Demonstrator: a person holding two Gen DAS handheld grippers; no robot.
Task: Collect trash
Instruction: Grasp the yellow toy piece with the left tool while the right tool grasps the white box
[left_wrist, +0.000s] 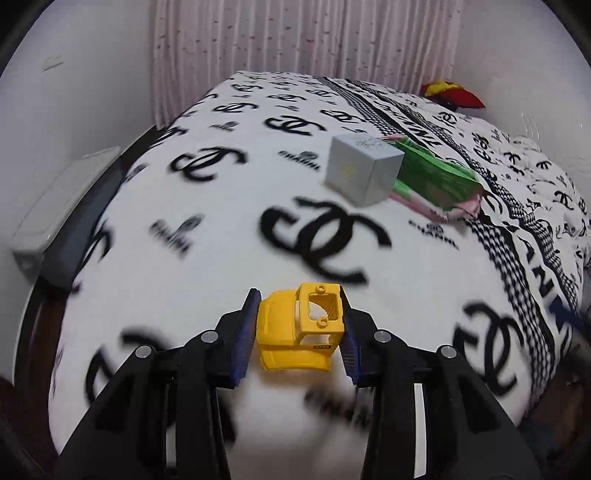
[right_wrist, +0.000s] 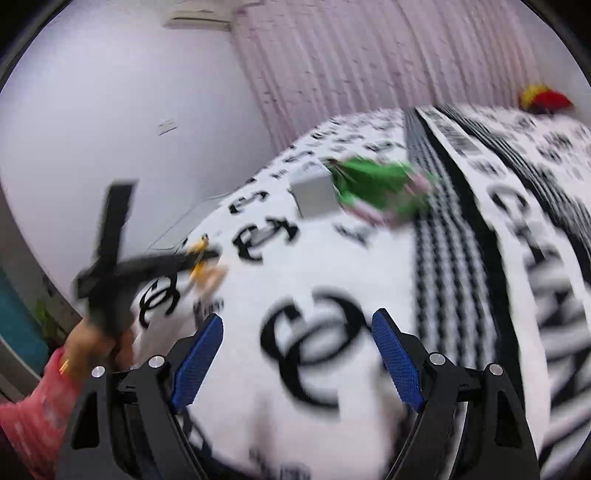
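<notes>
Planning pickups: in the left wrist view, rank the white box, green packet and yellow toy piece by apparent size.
1. green packet, partly hidden behind the box
2. white box, close to the packet in size
3. yellow toy piece, smallest despite being nearest

Bedspread (left_wrist: 229, 221) bare ahead of grippers — grey box (left_wrist: 364, 168) touching green packet (left_wrist: 436, 177) farther back.

Surface: bed (left_wrist: 229, 206) with white, black-logo blanket
On it: pale box (left_wrist: 360, 168) touching green-pink packet (left_wrist: 436, 181); red-yellow cushion (left_wrist: 452, 94) far corner
</notes>
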